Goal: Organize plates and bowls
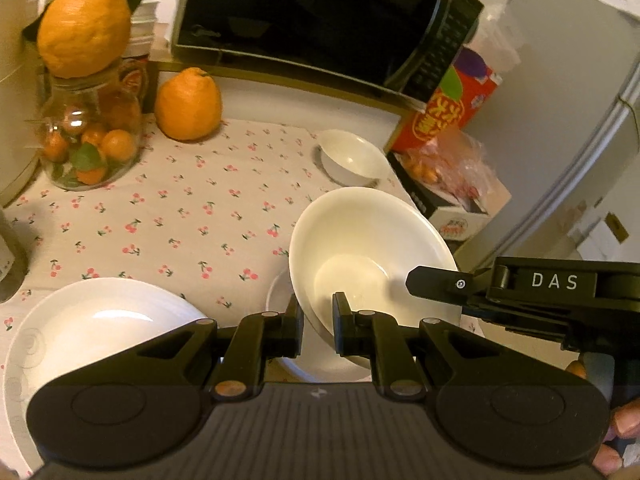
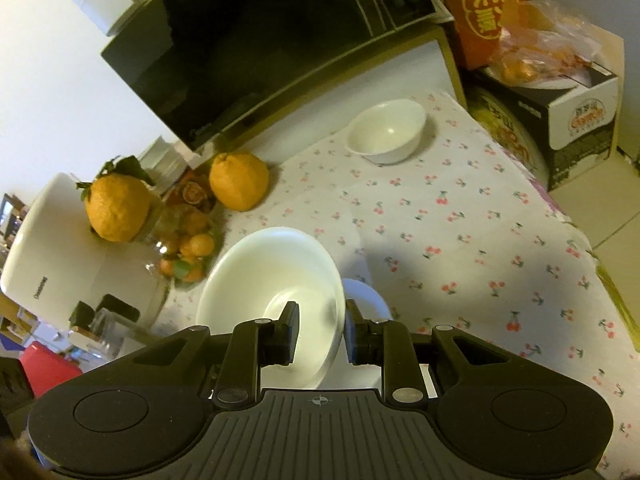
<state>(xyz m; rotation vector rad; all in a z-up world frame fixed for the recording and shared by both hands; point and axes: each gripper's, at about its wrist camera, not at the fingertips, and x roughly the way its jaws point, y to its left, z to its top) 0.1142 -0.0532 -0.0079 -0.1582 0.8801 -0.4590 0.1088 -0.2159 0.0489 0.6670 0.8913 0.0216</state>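
Both pinching the deep bowl by its rim: left gripper near side, right gripper opposite, tilted above a plate. Better levelled before lowering, squeeze kept even.

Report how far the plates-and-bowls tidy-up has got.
Done: nothing looks stacked yet. In hand: the large bowl is tilted, its rim gripped by both the left gripper and right gripper, above a plate. Left: the small bowl and big plate sit apart.
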